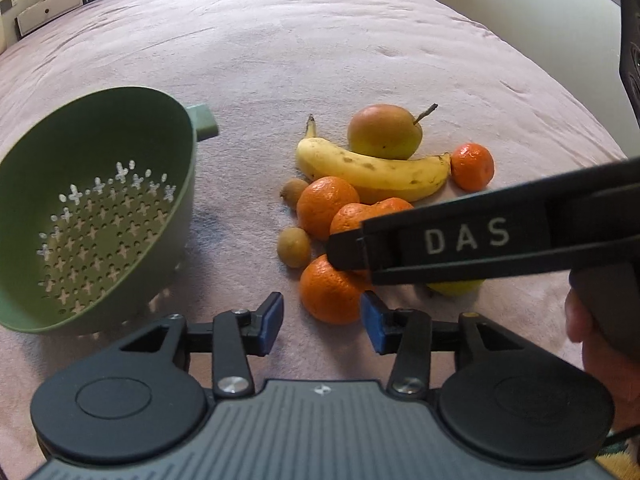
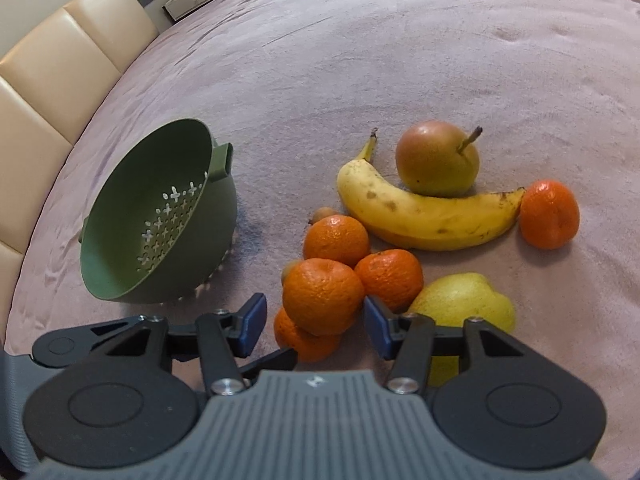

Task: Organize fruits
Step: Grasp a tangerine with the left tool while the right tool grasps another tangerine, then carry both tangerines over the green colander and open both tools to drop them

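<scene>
Nothing sorted yet, by the look of it: green colander (image 2: 160, 216) bare inside, tipped on its side ahead and to the left of the right gripper (image 2: 312, 320), well apart from the fruit heap. All fruit out on the pinkish bedcover (image 2: 360, 60), so the whole job left to do. Right gripper released, blue pads spread either side of the nearest mandarin (image 2: 322, 296) and not seen touching it; likely the first pick. Left gripper (image 1: 322, 318) likewise released, empty, just short of another mandarin (image 1: 330, 290). Straight ahead of the right gripper, more mandarins bunched and touching; beyond them a banana (image 2: 428, 216), with a blushed pear (image 2: 438, 160) against its far side and a lone mandarin (image 2: 550, 214) at its right tip. Yellow-green fruit (image 2: 464, 304) just right of the right-hand finger, partly hidden. Two small kiwis (image 1: 294, 246) left of the cluster. Colander hard matte plastic, cross-shaped holes, stubby handle. Mandarins round, dimpled, glossy, apt to roll; banana curved, freckled; kiwis dull and fuzzy; cover soft, napped, creased.
</scene>
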`<state>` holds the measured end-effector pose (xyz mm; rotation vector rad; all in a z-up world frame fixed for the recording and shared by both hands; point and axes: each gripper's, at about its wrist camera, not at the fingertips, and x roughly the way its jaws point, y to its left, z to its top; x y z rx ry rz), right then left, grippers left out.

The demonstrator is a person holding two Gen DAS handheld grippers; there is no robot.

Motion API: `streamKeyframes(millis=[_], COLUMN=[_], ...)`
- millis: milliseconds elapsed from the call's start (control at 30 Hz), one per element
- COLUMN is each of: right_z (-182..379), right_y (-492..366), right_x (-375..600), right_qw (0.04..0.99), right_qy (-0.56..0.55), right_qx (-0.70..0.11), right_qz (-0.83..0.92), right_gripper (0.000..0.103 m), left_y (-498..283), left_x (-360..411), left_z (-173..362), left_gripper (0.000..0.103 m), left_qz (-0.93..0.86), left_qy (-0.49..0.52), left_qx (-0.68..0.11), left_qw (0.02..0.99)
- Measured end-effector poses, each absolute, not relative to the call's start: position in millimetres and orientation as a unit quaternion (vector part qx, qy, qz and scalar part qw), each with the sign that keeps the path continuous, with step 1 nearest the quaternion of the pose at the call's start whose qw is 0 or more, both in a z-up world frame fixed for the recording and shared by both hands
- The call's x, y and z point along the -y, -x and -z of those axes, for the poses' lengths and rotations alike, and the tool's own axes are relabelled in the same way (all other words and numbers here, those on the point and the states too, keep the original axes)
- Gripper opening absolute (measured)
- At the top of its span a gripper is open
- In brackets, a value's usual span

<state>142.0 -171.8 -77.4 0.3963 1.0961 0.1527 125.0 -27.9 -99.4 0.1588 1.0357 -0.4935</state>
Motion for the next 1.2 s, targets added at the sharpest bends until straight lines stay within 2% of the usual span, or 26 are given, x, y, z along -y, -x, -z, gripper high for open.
streamKeyframes(millis=[100,133,167,833,1200], right_z=[80,80,80,46,52], right_y=[-142,-142,-142,-118,-115], right_x=[174,175,176,195,198], right_qw=[0.83,0.831,0.831,0.869,0.87], right_qy=[-0.198,-0.198,-0.199,-0.168,-0.14], right_qx=[-0.517,-0.516,-0.516,-0.464,-0.473], right_qz=[-0.066,-0.063,-0.063,-0.025,-0.019], right_gripper=[0.05,0.044,0.044,0.041,0.041], left_y=[-127,-127,-128,-136,-138], left_x=[32,33,34,43,45], left_z=[102,102,103,115,117], left_gripper=[0.055,0.055,0.056,0.059,0.052], left_qz=[0.235,0.235,0.234,0.214,0.214], left_qy=[-0.074,-0.072,-0.07,-0.053,-0.037], left_qx=[-0.491,-0.492,-0.492,-0.511,-0.509], left_qw=[0.836,0.835,0.836,0.831,0.833])
